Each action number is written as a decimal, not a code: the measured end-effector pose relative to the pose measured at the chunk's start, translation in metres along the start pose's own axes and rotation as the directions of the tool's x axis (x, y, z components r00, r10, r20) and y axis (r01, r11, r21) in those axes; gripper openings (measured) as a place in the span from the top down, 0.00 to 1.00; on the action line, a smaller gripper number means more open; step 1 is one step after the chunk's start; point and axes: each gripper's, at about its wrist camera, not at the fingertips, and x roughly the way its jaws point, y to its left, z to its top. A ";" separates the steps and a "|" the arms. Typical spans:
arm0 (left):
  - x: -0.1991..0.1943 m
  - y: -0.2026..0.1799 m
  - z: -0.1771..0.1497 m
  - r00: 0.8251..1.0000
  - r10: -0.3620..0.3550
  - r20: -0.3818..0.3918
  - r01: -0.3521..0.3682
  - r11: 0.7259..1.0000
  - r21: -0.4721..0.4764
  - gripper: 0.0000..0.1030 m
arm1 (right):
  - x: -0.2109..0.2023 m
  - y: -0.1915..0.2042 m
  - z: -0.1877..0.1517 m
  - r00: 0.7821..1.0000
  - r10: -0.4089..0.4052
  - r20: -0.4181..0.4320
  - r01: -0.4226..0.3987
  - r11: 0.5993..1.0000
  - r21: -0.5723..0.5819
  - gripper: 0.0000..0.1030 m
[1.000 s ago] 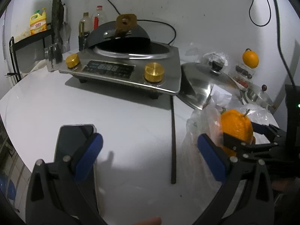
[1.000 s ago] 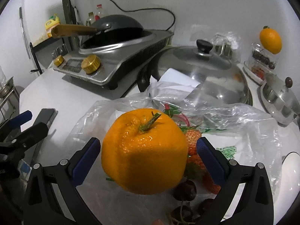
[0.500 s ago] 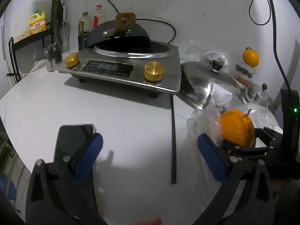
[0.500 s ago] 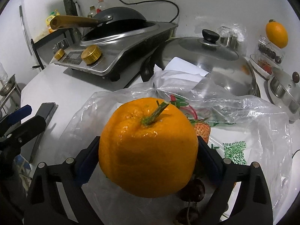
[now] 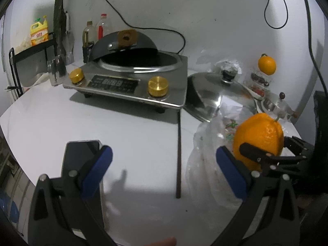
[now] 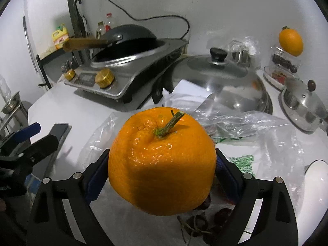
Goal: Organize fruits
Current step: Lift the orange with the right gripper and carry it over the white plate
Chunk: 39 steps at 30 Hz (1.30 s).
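My right gripper (image 6: 162,174) is shut on a large orange (image 6: 162,160) with a green stem and holds it above a clear plastic bag (image 6: 256,129) on the white table. Dark cherries (image 6: 207,223) lie in the bag under the orange. In the left wrist view the held orange (image 5: 258,137) and the right gripper (image 5: 266,153) show at the right, over the bag (image 5: 207,164). My left gripper (image 5: 164,172) is open and empty above the table. A second orange (image 6: 290,42) sits on a clear box at the back right.
An induction cooker (image 5: 131,82) with a black wok stands at the back. A steel lid (image 6: 221,78) lies behind the bag, a small steel pot (image 6: 303,106) at the right. A phone (image 5: 80,157) lies under my left finger. A dark stick (image 5: 178,153) lies on the table.
My right gripper has closed on the orange and lifted it higher above the bag. The left gripper has stayed still and open.
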 end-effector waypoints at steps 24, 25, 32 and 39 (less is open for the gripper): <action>-0.036 -0.084 0.003 0.997 -0.070 0.036 0.067 0.994 0.089 0.01 | -0.098 -0.062 -0.018 0.990 -0.075 0.122 0.064 0.994 0.094 0.08; -0.037 -0.088 0.003 0.997 -0.072 0.036 0.069 0.993 0.092 0.01 | -0.100 -0.066 -0.019 0.989 -0.080 0.123 0.068 0.993 0.098 0.08; -0.036 -0.113 0.004 0.996 -0.079 0.027 0.075 0.989 0.129 0.01 | -0.114 -0.099 -0.032 0.985 -0.110 0.136 0.091 0.986 0.142 0.08; -0.031 -0.140 0.004 0.996 -0.088 0.011 0.085 0.984 0.159 0.01 | -0.125 -0.138 -0.046 0.979 -0.156 0.130 0.129 0.972 0.195 0.08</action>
